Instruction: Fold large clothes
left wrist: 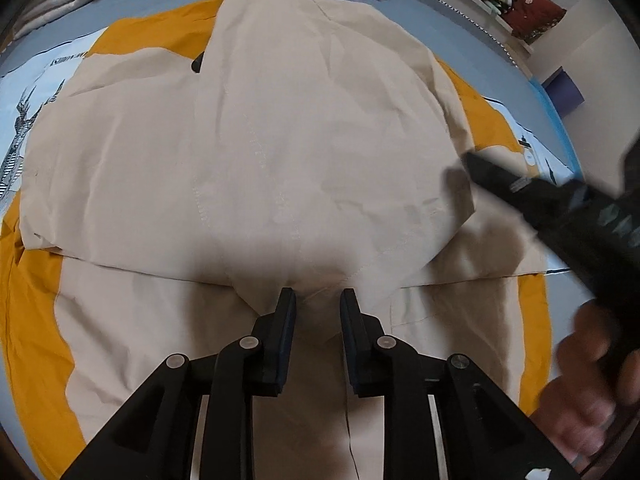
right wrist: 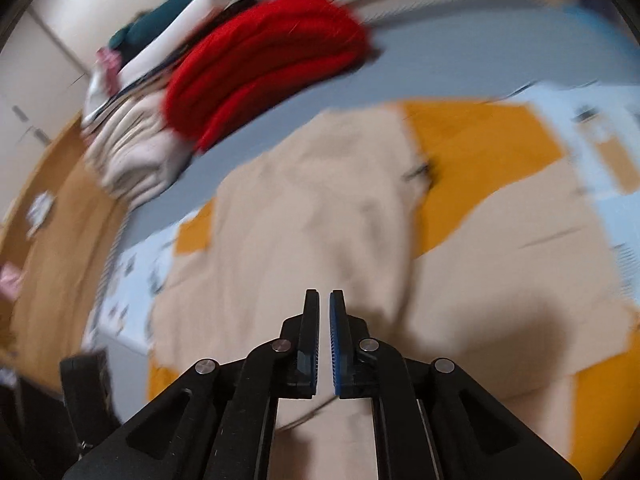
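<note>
Your left gripper (left wrist: pixel 317 300) points steeply down at the beige garment (left wrist: pixel 256 148), its jaws parted by a small gap with nothing pinched between them; the fingertips hover at the folded edge of the cloth, and whether they touch it cannot be told. Just ahead of those jaws a folded-over layer of the garment spreads wide, its lower edge running across from left to right, with a second beige layer lying under the jaws. To the right of the jaws, your right gripper (left wrist: pixel 480 168) reaches in as a dark blurred shape with its tip over the garment's right side, and your right hand (left wrist: pixel 588 376) shows around its handle.

In the right wrist view, the right gripper's jaws are nearly together with only a thin slit between the pads, and nothing is caught there. The garment lies below and ahead of them, blurred.

Around the garment a yellow and pale blue printed sheet (left wrist: pixel 492 120) shows at both sides. Farther ahead of both jaws, on the grey-blue bed (right wrist: pixel 440 60), sits a folded red garment (right wrist: pixel 260 68), with a cream quilted pile (right wrist: pixel 132 160) to its left.
</note>
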A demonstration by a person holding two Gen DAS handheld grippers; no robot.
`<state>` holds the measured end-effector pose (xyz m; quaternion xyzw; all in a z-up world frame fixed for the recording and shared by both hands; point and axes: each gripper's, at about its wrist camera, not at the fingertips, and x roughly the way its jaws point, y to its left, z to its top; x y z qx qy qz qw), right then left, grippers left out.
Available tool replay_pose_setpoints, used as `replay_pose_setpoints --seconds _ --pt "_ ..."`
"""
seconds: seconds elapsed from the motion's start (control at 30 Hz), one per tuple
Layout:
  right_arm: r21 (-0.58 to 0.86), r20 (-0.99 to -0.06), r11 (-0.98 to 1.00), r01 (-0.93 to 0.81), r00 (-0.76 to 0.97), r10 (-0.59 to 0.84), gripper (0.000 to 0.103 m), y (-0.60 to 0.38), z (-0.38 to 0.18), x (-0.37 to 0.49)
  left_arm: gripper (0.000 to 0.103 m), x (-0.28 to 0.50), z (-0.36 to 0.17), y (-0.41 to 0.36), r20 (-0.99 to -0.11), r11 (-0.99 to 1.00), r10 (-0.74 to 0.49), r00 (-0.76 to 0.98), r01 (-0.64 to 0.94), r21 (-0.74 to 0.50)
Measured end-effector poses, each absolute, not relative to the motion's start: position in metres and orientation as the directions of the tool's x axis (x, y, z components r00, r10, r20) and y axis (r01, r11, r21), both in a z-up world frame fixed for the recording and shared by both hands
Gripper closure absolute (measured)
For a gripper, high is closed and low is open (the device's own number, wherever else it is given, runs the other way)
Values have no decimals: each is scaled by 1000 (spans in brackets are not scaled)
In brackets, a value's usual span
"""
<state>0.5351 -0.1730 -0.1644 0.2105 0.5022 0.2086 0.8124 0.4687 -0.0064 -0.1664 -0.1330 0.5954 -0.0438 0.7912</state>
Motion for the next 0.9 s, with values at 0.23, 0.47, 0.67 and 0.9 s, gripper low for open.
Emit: replay_pose_setpoints --seconds 0.23,0.47,0.67,0.9 --pt "458 -847 887 -60 274 456 96 -162 -206 538 83 462 -172 6 -934 958 -238 267 -97 -272" --pt "386 -865 920 -74 318 388 96 -158 -192 535 83 464 -168 3 -938 962 -233 257 -79 -261" --pt "413 -845 893 -176 291 448 91 -136 -183 528 83 451 -143 4 -921 973 -193 339 -58 -225" --pt "381 -857 914 -142 316 406 91 -139 -171 510 83 427 -111 16 -891 985 -131 434 -49 -168"
